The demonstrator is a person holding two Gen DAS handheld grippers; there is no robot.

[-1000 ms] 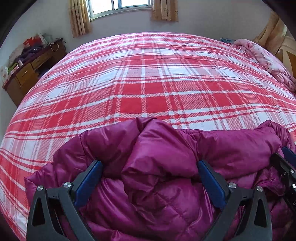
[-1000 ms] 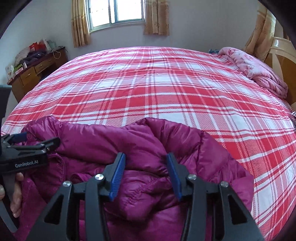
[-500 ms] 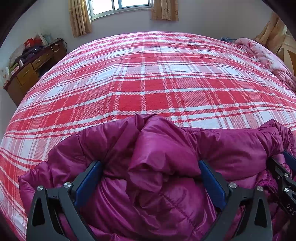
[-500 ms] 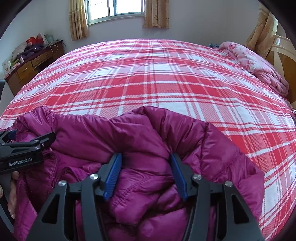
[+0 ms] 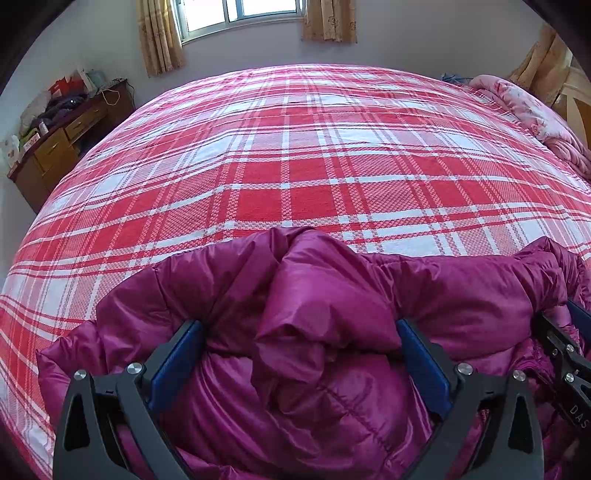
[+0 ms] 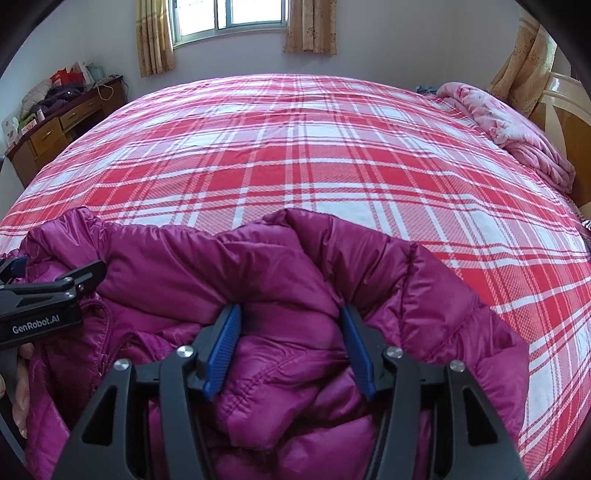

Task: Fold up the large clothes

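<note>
We see a glossy magenta quilted puffer jacket (image 5: pixel 332 332) bunched in puffy folds, lying crumpled on the near edge of the plaid bed (image 5: pixel 295 166).

Both wrist views close, angled down (shared bed (image 5: pixel 295 155))

A magenta quilted puffer jacket (image 6: pixel 280 280) lies bunched on a bed (image 6: pixel 332 155) spread with a red, pink and white plaid cover. The right gripper (image 6: pixel 290 343) points down into the jacket, its blue-padded fingers (image 6: pixel 223 349) set apart with a puffy fold of fabric bulging between them; its jaws have just been opening. At the left edge the left gripper (image 6: pixel 55 291), black and lettered "GenRobot.AI", reaches over the jacket's collar area, with a person's fingertips showing below it. A crumpled pink floral blanket (image 6: pixel 509 129) sits at the bed's far right corner. A wooden desk (image 6: pixel 55 125) with clutter stands by the far left wall beneath a curtained window (image 6: pixel 229 18).
</note>
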